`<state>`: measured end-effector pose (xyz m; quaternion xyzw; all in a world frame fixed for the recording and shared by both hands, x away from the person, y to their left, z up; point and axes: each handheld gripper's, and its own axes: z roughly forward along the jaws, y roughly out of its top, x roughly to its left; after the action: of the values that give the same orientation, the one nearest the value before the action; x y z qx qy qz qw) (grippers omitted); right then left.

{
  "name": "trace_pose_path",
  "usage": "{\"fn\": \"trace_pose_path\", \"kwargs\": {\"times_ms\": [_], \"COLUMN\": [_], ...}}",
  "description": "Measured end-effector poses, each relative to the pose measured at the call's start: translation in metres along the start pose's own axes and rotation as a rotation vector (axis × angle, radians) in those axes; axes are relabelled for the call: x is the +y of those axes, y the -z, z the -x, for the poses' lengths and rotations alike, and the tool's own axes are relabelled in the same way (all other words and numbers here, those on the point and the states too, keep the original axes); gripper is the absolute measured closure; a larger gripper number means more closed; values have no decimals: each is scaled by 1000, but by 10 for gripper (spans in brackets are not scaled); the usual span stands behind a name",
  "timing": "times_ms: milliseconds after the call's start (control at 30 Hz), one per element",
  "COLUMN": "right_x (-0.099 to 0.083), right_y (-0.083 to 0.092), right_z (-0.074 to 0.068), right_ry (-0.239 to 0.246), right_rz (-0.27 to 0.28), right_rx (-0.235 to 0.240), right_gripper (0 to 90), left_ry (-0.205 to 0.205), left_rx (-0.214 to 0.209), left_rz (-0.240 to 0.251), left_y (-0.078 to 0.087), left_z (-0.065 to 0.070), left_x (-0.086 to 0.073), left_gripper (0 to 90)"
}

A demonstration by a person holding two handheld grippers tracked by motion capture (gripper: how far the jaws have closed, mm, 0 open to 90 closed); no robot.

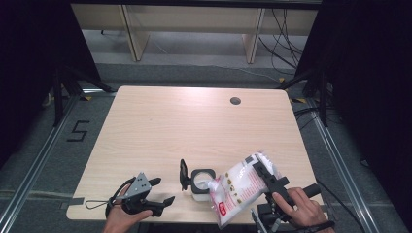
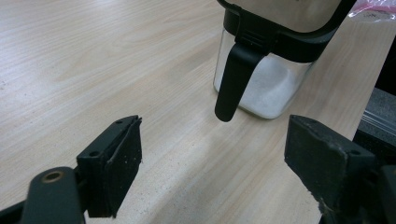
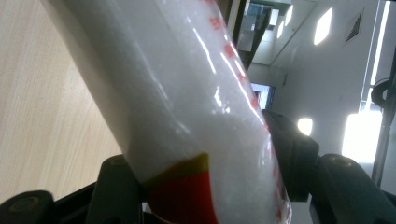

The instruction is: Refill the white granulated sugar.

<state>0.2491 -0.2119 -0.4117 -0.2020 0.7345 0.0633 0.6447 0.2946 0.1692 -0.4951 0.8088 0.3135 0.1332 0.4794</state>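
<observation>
Your right gripper [image 1: 266, 175] clamps a clear plastic bag of white granules with red print [image 1: 238, 187], tilted with its corner at the mouth of the square glass jar with a black collar [image 1: 202, 183]; the bag's lower end is cut off at the table's near edge. Your left gripper [image 1: 159, 191] rests left of the jar, jaws wide and empty. The jar's flipped-up black lid [image 1: 183, 174] hides its left side, and the bag's print is too small to read.

The left tongs [image 2: 212, 154] rise from the bottom edge, their 2 black jaws spread wide with nothing between them. They sit low over a pale wood-grain counter [image 2: 93, 60]. Beyond them stands a clear jar [image 2: 266, 88] with white grains inside and a black collar. A black handle [image 2: 236, 81] hangs down its front.
</observation>
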Motion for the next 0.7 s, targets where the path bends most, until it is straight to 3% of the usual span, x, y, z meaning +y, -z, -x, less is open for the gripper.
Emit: {"fn": "trace_pose_path", "kwargs": {"times_ms": [67,167,233,267,333,433,500,533,700], "right_x": [0,0,1,1,1,0,0,0,0], "right_y": [-1,1,1,2,2,0,0,0,0], "right_z": [-1,-3,0,-1,-2,0,-2,0,0], "right_ry": [-5,-38,-8,-10,-35,2,-26,4,3], "right_rz": [13,-13,-19,-20,-24,6,2,-3,0], "right_rx": [-18,10,11,12,16,-4,-6,2,2], "right_gripper": [469,469,470,469,470,470,469,469,470], "left_ry": [0,-1,-1,11,-7,1,-5,7,-3], "left_rx": [0,0,0,-2,-1,0,-5,-4,-4], "left_rz": [0,-1,-1,13,-1,1,6,14,4], "left_y": [0,0,0,-1,0,0,0,-1,0], "left_z": [0,0,0,1,0,0,0,1,0], "left_x": [0,0,0,0,0,0,0,0,0], "left_gripper": [184,184,184,184,184,184,184,184,185]}}
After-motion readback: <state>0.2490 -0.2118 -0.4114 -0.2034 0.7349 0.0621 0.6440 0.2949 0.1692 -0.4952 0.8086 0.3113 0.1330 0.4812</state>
